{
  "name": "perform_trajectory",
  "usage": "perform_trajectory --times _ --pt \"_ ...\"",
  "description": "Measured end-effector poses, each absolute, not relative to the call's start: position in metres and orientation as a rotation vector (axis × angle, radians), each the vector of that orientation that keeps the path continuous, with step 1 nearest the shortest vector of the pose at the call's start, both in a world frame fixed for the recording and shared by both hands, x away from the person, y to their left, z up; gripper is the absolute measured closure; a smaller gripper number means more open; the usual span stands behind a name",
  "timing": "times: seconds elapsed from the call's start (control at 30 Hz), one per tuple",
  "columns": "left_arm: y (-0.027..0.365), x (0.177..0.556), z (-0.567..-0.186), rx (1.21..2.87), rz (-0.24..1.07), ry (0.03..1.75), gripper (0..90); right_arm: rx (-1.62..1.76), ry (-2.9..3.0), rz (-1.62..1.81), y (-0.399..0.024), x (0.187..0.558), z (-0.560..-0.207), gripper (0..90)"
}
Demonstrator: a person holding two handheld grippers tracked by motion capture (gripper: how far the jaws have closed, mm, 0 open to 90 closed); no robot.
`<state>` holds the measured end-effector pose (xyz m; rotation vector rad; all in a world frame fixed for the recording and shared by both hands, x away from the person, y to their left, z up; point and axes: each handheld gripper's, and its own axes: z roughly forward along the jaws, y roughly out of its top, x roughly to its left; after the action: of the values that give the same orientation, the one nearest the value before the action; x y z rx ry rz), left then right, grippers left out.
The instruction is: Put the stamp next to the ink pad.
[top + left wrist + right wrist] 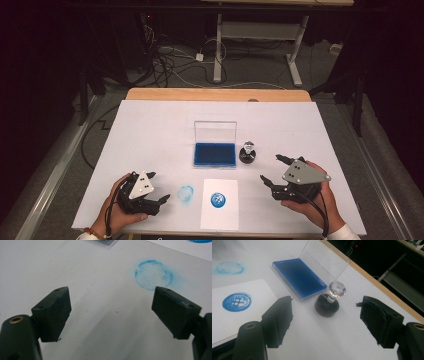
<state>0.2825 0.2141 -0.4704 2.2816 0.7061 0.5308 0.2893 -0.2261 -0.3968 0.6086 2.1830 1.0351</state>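
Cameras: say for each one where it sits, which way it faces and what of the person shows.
High view: above the near table edge, facing forward and down; both hands, left tongs, right tongs.
Left gripper view: on the left tongs, facing the blue smudge.
Right gripper view: on the right tongs, facing the stamp and ink pad.
All three share the smudge.

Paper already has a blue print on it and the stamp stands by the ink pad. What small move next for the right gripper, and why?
Probably ease the right gripper forward until its open jaws straddle the stamp. The stamp stands upright beside the ink pad, ahead of the jaws and untouched, so nothing can be gripped yet.
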Motion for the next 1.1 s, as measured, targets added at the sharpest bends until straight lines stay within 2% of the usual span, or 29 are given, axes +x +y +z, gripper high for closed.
perform_trajectory --times 0.4,0.93,1.1 --pt "0.214 0.282 -0.47 2.278 0.536 0.71 15.6 0.647 2.164 1.024 -0.238 0.285 -0.413 25.5" --pt "0.214 0.264 -0.455 2.171 0.731 0.668 15.6 0.71 2.102 1.087 -0.263 0.274 -0.439 22.6" --pt "0.217 0.261 -0.453 2.151 0.755 0.68 15.6 0.733 2.102 1.086 -0.267 0.268 -0.447 21.0"
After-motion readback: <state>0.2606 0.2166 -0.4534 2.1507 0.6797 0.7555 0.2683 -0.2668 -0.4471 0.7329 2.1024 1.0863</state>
